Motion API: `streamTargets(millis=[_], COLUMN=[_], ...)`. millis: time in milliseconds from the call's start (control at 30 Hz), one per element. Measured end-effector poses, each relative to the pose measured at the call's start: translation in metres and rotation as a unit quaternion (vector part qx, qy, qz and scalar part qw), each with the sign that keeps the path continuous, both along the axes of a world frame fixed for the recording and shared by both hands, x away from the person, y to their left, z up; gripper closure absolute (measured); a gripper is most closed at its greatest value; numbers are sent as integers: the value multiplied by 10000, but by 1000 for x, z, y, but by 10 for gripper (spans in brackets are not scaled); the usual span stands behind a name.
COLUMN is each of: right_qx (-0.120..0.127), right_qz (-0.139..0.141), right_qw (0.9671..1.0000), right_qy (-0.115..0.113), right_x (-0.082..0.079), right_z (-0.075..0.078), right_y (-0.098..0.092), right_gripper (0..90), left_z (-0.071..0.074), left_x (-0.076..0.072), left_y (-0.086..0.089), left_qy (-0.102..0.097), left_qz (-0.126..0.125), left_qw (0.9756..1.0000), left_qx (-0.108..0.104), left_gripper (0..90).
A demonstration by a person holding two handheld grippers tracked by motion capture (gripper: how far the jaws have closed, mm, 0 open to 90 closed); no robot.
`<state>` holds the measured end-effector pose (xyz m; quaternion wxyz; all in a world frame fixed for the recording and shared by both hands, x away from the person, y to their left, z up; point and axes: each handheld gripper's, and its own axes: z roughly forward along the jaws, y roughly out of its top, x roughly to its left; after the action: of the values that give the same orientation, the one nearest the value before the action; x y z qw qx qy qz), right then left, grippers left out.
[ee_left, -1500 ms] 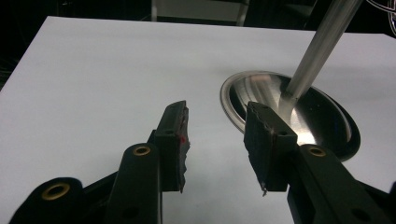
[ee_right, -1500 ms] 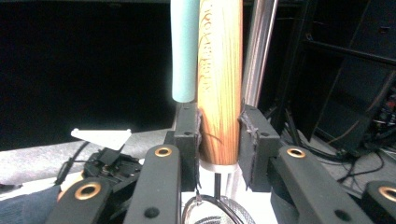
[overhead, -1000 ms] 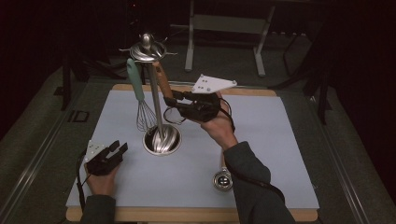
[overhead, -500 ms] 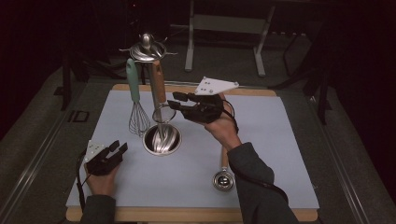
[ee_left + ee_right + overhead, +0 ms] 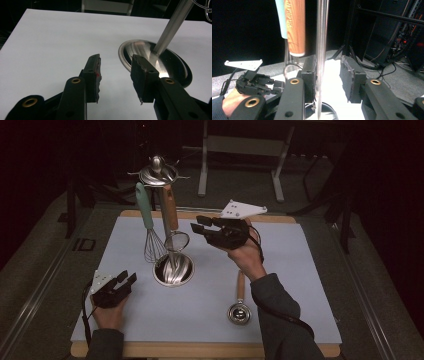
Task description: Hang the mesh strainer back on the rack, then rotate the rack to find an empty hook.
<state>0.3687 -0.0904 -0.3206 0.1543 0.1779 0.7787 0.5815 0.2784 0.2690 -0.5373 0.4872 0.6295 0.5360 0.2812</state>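
Both claws stand open and hold nothing. Taking the steel utensil stand (image 5: 172, 269) as the landmark, the right claw (image 5: 199, 227) hangs in the air just to the right of its pole, jaws pointing at it; in the right gripper view the pole (image 5: 322, 50) rises just before the gap, hard against the left-hand pad, with the right-hand pad well clear. The left claw (image 5: 127, 278) rests low on the white worktop (image 5: 295, 270) to the left of the stand's round base, jaws spread toward it; in the left gripper view the base (image 5: 160, 62) lies just past the jaw tips.

From the stand's top ring hang a whisk (image 5: 150, 232) with a teal handle and a small strainer (image 5: 175, 227) with a wooden handle, both close beside the pole. In the right gripper view the wooden handle (image 5: 294, 26) and the teal one sit just left of the pole.

A ladle-like scoop (image 5: 239, 305) with a wooden handle lies flat on the worktop to the right of the stand and nearer the person, beside the right forearm.
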Motion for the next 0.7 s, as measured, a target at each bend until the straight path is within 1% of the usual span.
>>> streamTargets(millis=[367, 600, 700], right_qx=[-76, -102, -159], right_qz=[-90, -100, -170], right_qw=[9999, 9999, 9997], right_qy=[-1, 2, -14], right_x=[0, 0, 1], right_z=[-2, -4, -6], right_y=[-5, -8, -10], right_gripper=[658, 658, 658], left_z=[0, 0, 0], left_x=[0, 0, 0], left_y=[0, 0, 0], left_qy=[4, 1, -9], left_qz=[-11, -4, -6], left_qw=[10000, 10000, 10000], left_qx=[12, 13, 23], left_gripper=[604, 604, 604])
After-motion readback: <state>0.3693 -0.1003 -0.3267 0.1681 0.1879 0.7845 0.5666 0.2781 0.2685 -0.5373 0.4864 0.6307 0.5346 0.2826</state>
